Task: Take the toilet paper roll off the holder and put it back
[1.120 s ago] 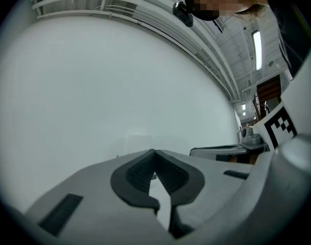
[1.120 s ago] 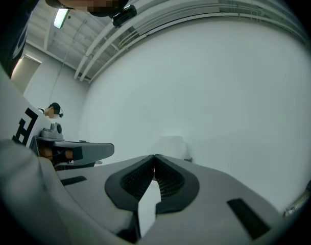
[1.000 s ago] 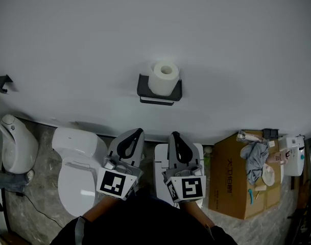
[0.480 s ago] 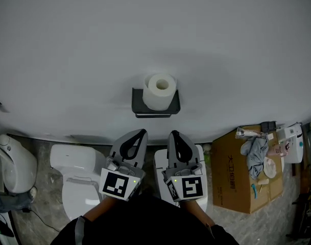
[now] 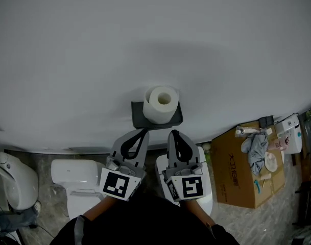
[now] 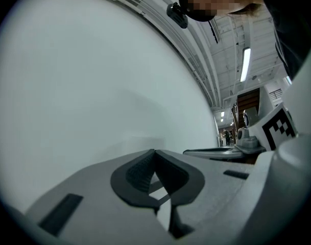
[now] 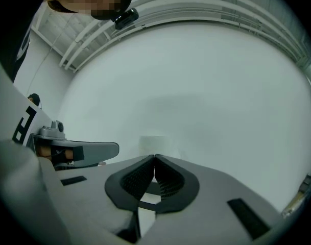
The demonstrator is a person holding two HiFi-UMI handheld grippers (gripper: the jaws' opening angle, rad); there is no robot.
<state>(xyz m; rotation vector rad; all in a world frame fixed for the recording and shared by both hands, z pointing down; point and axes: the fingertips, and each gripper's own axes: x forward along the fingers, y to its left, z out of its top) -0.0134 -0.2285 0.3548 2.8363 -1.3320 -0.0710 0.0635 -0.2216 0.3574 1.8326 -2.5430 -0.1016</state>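
My left claw (image 5: 143, 131) and right claw (image 5: 173, 133) are both closed with nothing in them, side by side, pointing at the white wall (image 5: 94, 60). The toilet paper roll (image 5: 161, 104) sits on the dark holder (image 5: 138, 117) on that wall, just ahead of both claws, untouched.

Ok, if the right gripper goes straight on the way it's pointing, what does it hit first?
Most likely the toilet paper roll on its black holder, straight ahead of the right gripper and its shut jaws. Depth is unclear, so the holder's front edge could come first.
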